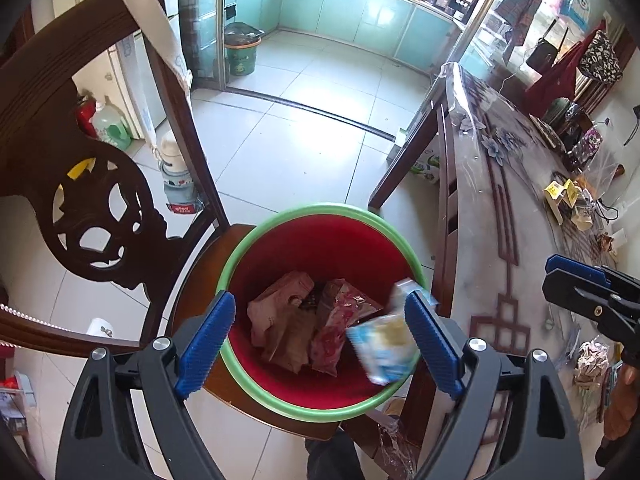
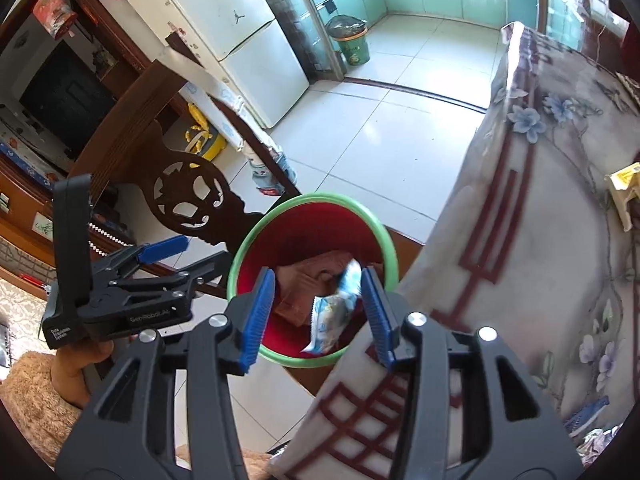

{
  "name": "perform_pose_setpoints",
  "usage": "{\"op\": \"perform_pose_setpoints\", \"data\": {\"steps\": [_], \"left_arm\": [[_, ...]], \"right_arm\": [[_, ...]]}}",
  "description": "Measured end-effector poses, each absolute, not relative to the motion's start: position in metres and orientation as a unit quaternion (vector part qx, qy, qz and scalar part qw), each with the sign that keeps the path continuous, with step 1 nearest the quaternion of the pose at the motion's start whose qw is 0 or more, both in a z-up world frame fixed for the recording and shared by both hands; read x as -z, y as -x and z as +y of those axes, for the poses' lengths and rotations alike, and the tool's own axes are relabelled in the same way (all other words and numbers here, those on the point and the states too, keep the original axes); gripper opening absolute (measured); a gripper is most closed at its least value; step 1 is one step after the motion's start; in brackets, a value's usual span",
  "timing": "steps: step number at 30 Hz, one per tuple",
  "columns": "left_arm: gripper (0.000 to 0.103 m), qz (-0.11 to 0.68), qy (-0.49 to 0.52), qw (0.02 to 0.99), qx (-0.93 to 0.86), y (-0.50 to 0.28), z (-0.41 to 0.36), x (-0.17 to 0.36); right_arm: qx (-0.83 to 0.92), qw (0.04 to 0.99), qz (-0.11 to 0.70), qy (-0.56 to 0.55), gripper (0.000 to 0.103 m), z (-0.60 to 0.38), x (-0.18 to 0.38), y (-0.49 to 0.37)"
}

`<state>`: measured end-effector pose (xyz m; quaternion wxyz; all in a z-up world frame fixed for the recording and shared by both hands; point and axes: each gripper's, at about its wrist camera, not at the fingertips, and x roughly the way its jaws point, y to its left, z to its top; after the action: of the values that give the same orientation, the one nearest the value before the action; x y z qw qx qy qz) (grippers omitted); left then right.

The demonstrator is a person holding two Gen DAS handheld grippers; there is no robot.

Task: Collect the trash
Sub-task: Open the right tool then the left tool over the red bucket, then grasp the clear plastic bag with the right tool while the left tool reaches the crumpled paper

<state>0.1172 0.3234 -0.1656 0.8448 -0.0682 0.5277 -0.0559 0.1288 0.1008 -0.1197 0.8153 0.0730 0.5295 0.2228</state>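
Chair back and counter are flanking your bin; both grippers are gaping open, blue-white wrapper dropping between their pads.

Your blue-white wrapper is blurred, tilted, right beside your left claw's right pad; red green-rimmed bin sits below, holding crumpled wrappers.

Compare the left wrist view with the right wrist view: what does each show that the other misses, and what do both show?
Left wrist only: a red extinguisher and green jug behind the chair, plus crumpled wrappers on the table. Right wrist only: the white fridge and a dark screen. Both: the open left gripper and right gripper, a blue-white wrapper over the green-rimmed bin, and the carved chair.
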Motion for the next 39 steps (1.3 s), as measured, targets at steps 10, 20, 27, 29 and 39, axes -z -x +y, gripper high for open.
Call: {"op": "perform_pose_setpoints", "data": {"steps": [10, 20, 27, 29, 39], "left_arm": [[0.083, 0.513, 0.024, 0.849, 0.122, -0.115, 0.273, 0.152], [0.083, 0.508, -0.020, 0.835, 0.212, -0.111, 0.175, 0.142], [0.083, 0.517, -0.041, 0.813, 0.265, -0.096, 0.105, 0.145], [0.083, 0.520, -0.043, 0.806, 0.278, -0.091, 0.086, 0.148], [0.083, 0.518, -0.057, 0.784, 0.337, -0.054, -0.006, 0.144]], "right_arm": [[-0.126, 0.831, 0.532, -0.106, 0.044, 0.016, 0.122, -0.104], [0.034, 0.849, 0.504, -0.156, 0.046, -0.118, 0.107, -0.042], [0.165, 0.819, 0.503, -0.223, 0.046, -0.218, 0.124, 0.017], [0.167, 0.805, 0.514, -0.245, 0.045, -0.232, 0.136, 0.027], [0.094, 0.770, 0.565, -0.281, 0.023, -0.251, 0.179, 0.035]]}}
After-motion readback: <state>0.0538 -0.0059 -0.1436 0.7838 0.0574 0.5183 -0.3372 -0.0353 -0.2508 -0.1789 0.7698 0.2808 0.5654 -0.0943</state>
